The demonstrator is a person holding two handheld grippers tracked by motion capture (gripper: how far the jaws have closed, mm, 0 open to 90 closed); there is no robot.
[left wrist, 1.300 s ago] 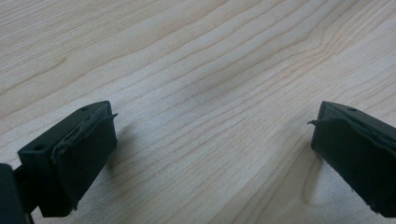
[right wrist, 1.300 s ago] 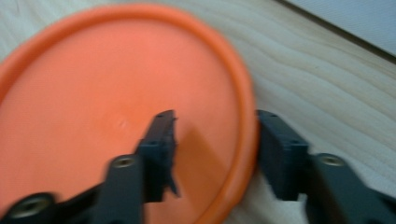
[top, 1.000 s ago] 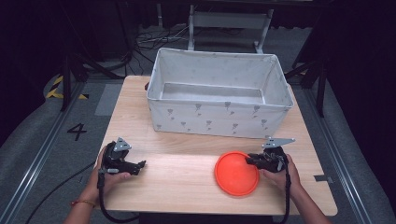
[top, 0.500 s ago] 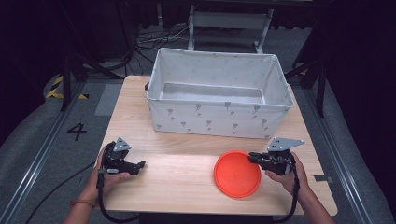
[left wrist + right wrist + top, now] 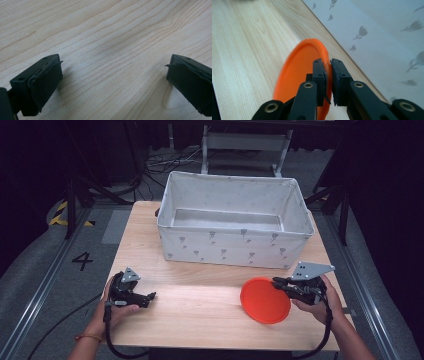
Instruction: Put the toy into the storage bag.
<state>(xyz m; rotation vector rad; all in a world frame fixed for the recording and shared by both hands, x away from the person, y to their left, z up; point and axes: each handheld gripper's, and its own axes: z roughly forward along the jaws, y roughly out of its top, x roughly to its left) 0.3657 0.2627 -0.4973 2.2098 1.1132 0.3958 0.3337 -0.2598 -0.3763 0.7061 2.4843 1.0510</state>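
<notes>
Dark studio floor around a pale wooden table (image 5: 200,315), cables trailing behind it. Your orange plate (image 5: 265,300) sits at about 4 o'clock on the tabletop, tilted, with one edge lifted and the low edge near the wood. The right gripper (image 5: 280,282) has it pinched by the rim at the plate's 2 o'clock; jaws are closed down tight with only the thin lip between the pads, as the right gripper view (image 5: 327,75) shows.

Risks as you carry on: that grip is on the edge alone, so the plate may pivot or slide out if you swing fast. The grey fabric bin (image 5: 232,252) stands at 12 o'clock from the plate, and its soft wall could catch the hanging low edge if you go across too low.

The left gripper (image 5: 150,296) rests at 8 o'clock, jaws wide apart over bare wood, holding nothing.
</notes>
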